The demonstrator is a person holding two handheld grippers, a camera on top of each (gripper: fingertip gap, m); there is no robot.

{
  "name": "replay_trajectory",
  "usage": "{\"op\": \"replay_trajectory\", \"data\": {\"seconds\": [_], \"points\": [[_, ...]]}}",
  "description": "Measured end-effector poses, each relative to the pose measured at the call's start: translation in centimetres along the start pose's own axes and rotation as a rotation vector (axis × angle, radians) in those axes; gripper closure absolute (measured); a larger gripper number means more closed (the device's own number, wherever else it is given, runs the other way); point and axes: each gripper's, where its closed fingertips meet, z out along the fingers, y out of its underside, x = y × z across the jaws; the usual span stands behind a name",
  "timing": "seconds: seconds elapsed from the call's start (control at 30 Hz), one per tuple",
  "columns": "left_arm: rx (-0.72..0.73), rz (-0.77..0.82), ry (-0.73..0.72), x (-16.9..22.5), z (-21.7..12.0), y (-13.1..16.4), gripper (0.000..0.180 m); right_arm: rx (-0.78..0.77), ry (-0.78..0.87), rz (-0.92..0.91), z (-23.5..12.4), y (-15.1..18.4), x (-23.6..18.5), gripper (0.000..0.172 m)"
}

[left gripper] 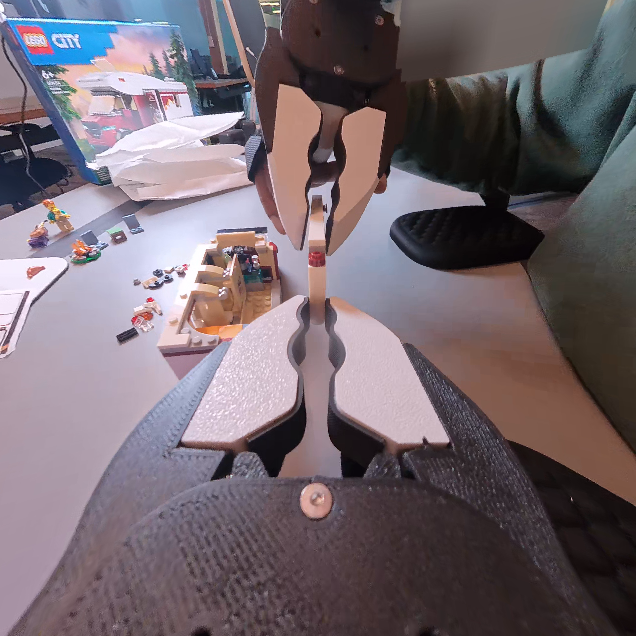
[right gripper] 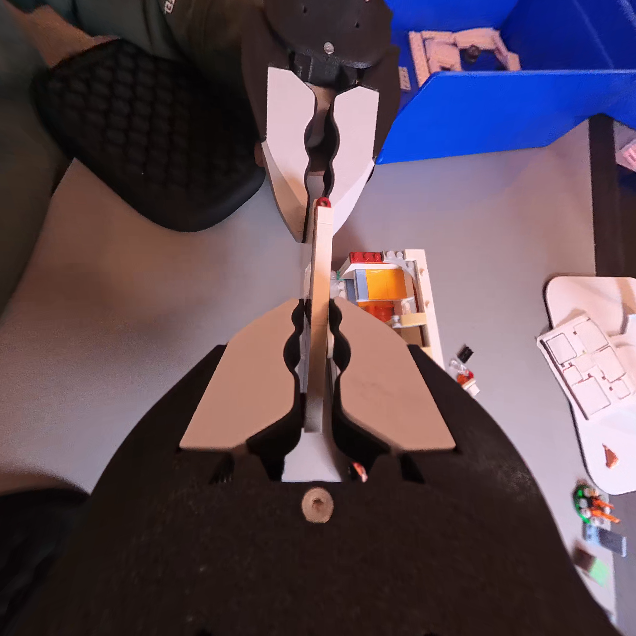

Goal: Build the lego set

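Your left gripper (left gripper: 316,303) and right gripper (right gripper: 318,303) both clamp the white panel (left gripper: 316,282), one per end; model (left gripper: 220,292) sits at 10 o'clock.

Cream panel (left gripper: 317,282) with dark red stud (left gripper: 316,258), blue box (left gripper: 99,89), grey table (left gripper: 86,395), black-and-orange brick model (right gripper: 389,292)

Open table right: bare grey table (left gripper: 395,303) toward the black armrest (left gripper: 464,234).
Blocked left: tan brick model (left gripper: 220,296), loose bricks (left gripper: 151,306), toy box (left gripper: 99,89).
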Motion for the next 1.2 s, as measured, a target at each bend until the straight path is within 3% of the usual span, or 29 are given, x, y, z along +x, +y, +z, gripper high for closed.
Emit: {"op": "replay_trajectory", "data": {"seconds": [0.23, 0.37, 0.5, 0.77, 1.03, 1.2], "points": [[-0.006, 0.062, -0.131, -1.6, -0.4, -0.3, 0.172, -0.136, -0.134, -0.042, 0.4, -0.8, 1.7, 0.164], [-0.031, 0.07, -0.232, -3.0, -1.2, -0.8, 0.123, -0.223, -0.207, -0.009, 1.1, 0.9, 2.6, 0.165], [-0.086, 0.061, -0.277, -3.8, -1.5, -0.3, 0.107, -0.256, -0.228, 0.007, 2.3, 2.0, 2.6, 0.164], [-0.146, 0.064, -0.304, -4.5, -1.5, 1.0, 0.119, -0.18, -0.243, 0.101, 3.4, 0.8, 2.8, 0.164], [-0.305, 0.142, -0.379, -5.5, -1.3, 3.6, 0.128, -0.115, -0.162, 0.121, 3.8, 0.8, 2.7, 0.164], [-0.308, 0.163, -0.383, -5.4, -1.2, 3.5, 0.134, -0.052, -0.142, 0.142, 3.8, -0.1, 2.8, 0.164]]}}
